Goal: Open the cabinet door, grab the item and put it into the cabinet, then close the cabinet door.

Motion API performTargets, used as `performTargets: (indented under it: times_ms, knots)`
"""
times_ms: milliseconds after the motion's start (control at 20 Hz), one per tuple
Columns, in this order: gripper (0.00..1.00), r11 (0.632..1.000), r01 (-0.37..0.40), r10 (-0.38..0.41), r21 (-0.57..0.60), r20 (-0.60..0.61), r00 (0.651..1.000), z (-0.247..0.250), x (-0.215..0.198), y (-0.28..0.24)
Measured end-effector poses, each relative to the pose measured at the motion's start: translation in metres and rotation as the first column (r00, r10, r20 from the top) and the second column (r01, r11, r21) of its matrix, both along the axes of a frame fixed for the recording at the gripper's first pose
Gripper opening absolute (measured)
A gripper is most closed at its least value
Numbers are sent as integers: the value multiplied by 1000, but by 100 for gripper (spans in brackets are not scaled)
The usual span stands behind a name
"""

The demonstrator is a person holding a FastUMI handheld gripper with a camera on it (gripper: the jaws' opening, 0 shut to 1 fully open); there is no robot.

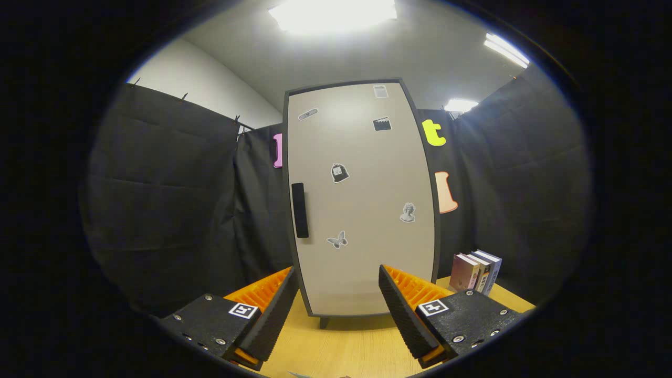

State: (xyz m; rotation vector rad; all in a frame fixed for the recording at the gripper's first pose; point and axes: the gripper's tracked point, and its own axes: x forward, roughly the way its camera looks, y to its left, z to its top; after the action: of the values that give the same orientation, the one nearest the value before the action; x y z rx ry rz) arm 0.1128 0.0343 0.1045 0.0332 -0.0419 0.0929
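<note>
Though claw [338, 294] agape, cabinet [362, 199] closed, books [475, 272] beside

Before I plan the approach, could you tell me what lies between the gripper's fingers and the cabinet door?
Only bare wooden tabletop separates the open gripper from the shut cabinet door, seen in the gripper view.

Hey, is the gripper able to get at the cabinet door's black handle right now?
Probably yes: the gripper is open, nothing lies between it and the handle on the closed cabinet door.
</note>
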Motion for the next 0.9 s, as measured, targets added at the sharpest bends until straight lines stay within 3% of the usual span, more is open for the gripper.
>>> performTargets:
  times_ms: [350, 900]
  knots:
    - [95, 998, -70, 70, 4, -18, 997, 22, 62, 23]
    - [95, 995, -99, 99, 1, 4, 995, 47, 156, 66]
